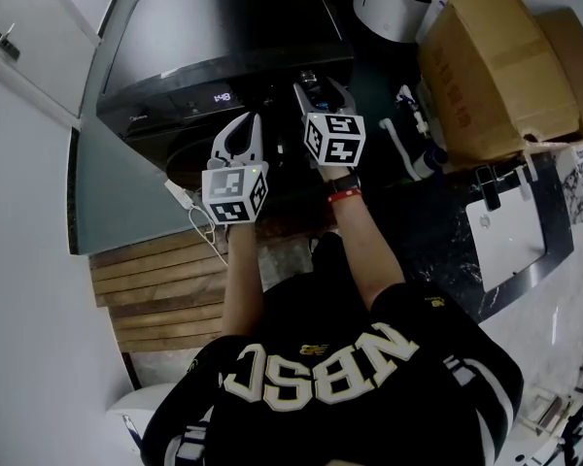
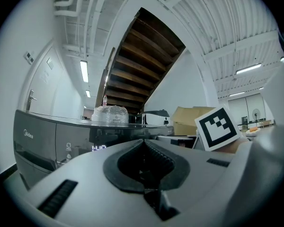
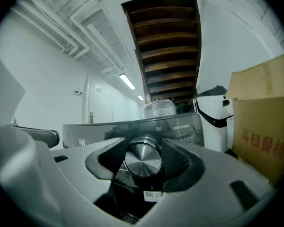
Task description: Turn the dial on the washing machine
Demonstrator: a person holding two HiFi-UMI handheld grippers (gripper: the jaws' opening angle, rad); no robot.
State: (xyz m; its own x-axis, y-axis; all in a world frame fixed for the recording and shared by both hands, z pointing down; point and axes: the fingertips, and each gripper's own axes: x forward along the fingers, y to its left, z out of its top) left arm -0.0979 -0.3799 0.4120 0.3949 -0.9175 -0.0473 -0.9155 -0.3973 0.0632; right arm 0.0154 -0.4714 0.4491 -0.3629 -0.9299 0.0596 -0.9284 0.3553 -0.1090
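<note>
Storeroom: washing machine (image 1: pixel 223 27), stairs (image 3: pixel 168 41), boxes (image 1: pixel 496 66)

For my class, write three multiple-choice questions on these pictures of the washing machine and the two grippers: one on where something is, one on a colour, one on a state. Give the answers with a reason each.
1. In the head view, where do the cardboard boxes stand relative to the washing machine?
A on its lid; B to its right; C to its left.
2. What colour is the face of the dial?
A silver; B red; C yellow.
3. How do the jaws of the left gripper stand?
A wide apart; B round the dial; C together, empty.

Answers:
1 B, the boxes fill the view's upper right, beside the machine.
2 A, brushed metal shows between the jaws of the right gripper.
3 C, the left gripper view shows them meeting with nothing between.
</note>
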